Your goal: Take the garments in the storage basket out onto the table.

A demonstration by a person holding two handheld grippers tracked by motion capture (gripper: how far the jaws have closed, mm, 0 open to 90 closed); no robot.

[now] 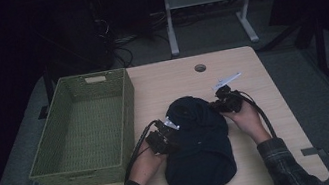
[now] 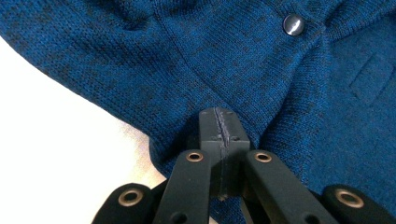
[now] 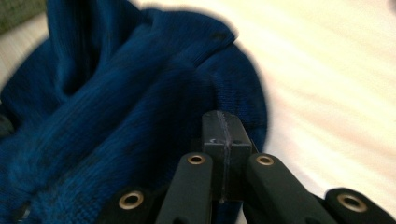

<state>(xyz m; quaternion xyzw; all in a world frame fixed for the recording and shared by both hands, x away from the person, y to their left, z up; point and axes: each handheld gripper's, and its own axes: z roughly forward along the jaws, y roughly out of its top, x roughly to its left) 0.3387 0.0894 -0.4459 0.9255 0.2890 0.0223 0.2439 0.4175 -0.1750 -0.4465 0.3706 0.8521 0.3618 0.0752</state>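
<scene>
- Sweater (image 1: pixel 199 147), dark blue knit, lies bunched on the table (image 1: pixel 170 79) beside a green woven basket (image 1: pixel 85 131).
- Left gripper (image 1: pixel 169 133) has its jaws pressed together at the fabric's left edge.
- Right gripper (image 1: pixel 220 103) has its jaws closed at the right edge; whether either pinches cloth is unclear.

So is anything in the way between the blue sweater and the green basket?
Nothing visible. The sweater lies bunched on the table just right of the basket; bare wood separates them. Both the left tongs and right tongs are shut at its edges. The basket looks empty.
</scene>
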